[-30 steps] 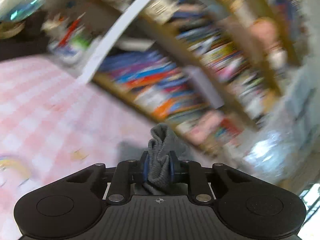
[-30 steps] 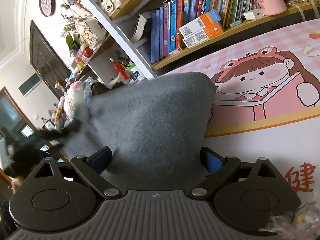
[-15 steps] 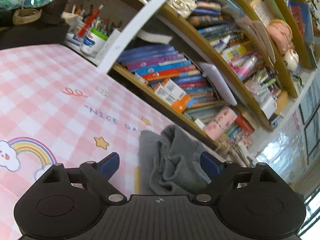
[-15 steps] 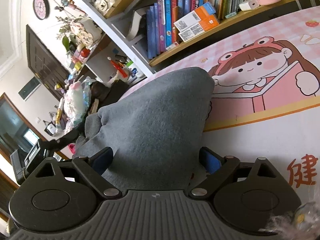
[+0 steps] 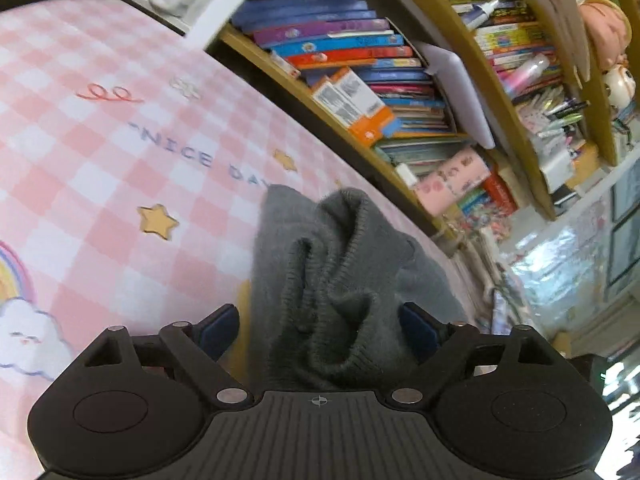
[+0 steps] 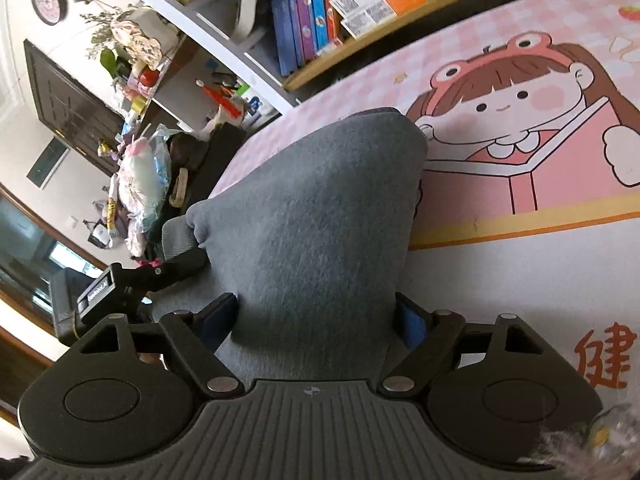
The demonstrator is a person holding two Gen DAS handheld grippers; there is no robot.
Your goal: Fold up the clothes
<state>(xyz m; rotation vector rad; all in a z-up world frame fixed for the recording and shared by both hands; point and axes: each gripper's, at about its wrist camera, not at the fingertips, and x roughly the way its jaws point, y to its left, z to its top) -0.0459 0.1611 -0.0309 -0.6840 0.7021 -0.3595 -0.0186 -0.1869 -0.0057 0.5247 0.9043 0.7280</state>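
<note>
A grey knit garment [image 5: 340, 264] lies on the pink checked tablecloth [image 5: 100, 140], its ribbed edge bunched up. My left gripper [image 5: 320, 328] hangs just above that bunch. Its jaws are wide apart and closing slightly, with the cloth between them but not pinched. In the right wrist view the same garment [image 6: 320, 200] shows as a smooth folded slab running away from me. My right gripper [image 6: 316, 316] straddles its near end. These jaws are closing, and their blue pads [image 6: 408, 320] sit right at the cloth's sides. The left gripper's black body [image 6: 120, 280] shows at the garment's far left corner.
A bookshelf [image 5: 360, 80] packed with books runs along the table's far edge, and its lowest shelf [image 6: 320, 20] stands close behind the garment. A cluttered white shelf unit [image 6: 168, 60] and bags stand at the left. The cartoon girl print [image 6: 520, 120] covers the cloth to the right.
The left gripper let go of the ribbed edge and opened wide, and that edge now lies slumped on the table. The right jaws have narrowed around the grey cloth.
</note>
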